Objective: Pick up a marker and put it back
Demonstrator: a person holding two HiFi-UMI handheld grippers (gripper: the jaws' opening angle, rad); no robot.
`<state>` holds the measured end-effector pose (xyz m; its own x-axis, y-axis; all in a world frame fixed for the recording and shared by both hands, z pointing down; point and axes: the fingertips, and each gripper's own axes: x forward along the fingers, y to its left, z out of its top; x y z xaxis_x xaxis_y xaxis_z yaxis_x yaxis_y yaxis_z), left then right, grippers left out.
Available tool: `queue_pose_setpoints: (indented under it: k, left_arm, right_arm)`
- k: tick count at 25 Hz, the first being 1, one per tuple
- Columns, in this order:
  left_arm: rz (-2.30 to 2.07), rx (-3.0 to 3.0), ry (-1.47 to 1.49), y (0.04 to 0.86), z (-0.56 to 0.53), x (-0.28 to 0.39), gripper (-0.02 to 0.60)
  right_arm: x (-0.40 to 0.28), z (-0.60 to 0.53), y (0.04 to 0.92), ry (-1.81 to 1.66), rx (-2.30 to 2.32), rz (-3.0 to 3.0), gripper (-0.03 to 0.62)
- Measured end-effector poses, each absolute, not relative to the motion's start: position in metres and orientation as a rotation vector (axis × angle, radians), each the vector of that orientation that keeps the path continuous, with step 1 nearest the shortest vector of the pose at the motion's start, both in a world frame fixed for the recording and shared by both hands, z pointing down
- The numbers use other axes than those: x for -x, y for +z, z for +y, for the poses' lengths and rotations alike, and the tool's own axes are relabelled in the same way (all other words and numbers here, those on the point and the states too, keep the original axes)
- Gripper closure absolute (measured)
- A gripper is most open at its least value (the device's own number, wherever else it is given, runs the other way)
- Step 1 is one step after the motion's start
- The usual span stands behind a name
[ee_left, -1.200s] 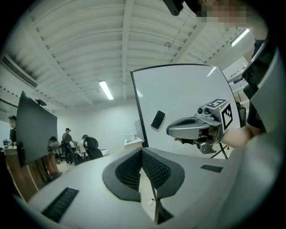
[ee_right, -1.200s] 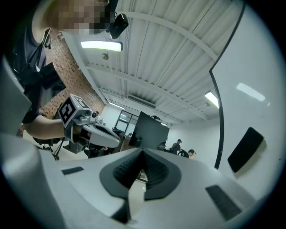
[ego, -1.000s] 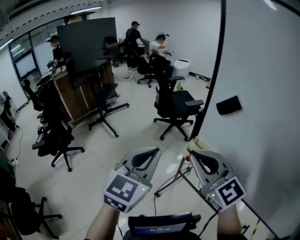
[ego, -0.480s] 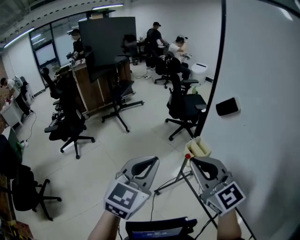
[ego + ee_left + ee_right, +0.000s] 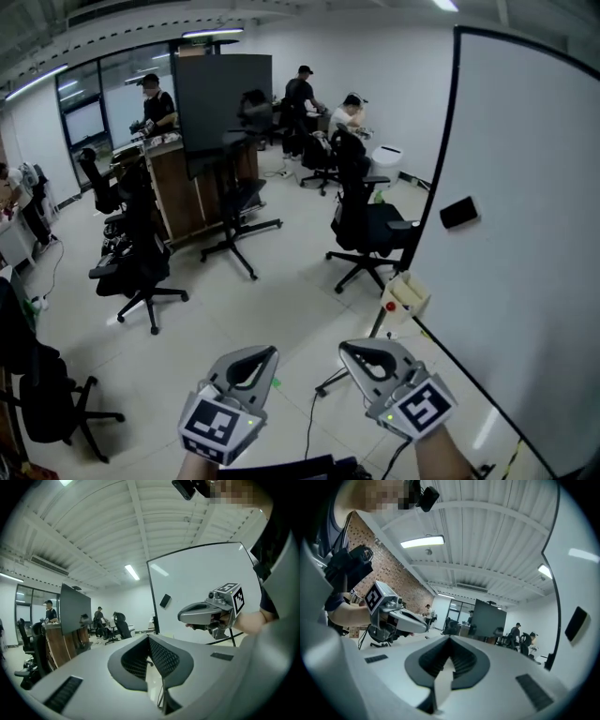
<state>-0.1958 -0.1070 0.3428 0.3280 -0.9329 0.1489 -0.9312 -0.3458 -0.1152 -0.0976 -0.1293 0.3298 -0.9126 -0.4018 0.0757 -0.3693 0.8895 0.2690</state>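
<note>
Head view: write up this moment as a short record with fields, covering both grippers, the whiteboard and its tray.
Left gripper: shut, empty, low over the floor
Right gripper: shut, empty, beside the left one, short of the tray
Whiteboard: at right, black eraser stuck on it
Tray: at the whiteboard's lower edge; red tip at its near end, probably a marker
Task state: no marker picked up yet
</note>
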Motion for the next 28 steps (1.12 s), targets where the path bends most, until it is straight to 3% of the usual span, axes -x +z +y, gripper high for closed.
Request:
queue_pose_setpoints:
  k: [5,19,28]
  left_arm:
    - [1.743,2.604,-0.275,0.353,-0.074,0.217,0.583]
    - [1.572,2.694,-0.268,0.346,-0.05,0.17,0.583]
    - [1.646,2.658,-0.255,0.351,-0.034,0.07,0.583]
  right_arm:
    - [0.12,-0.089,0.328,-0.351,-0.666,-2.93,0.583]
    - [0.068,-0.063,0.307,-0.395,-0.841,-2.884,0.583]
    - [-0.014,-0.038,0.321,-0.379,-0.663,-2.907,0.583]
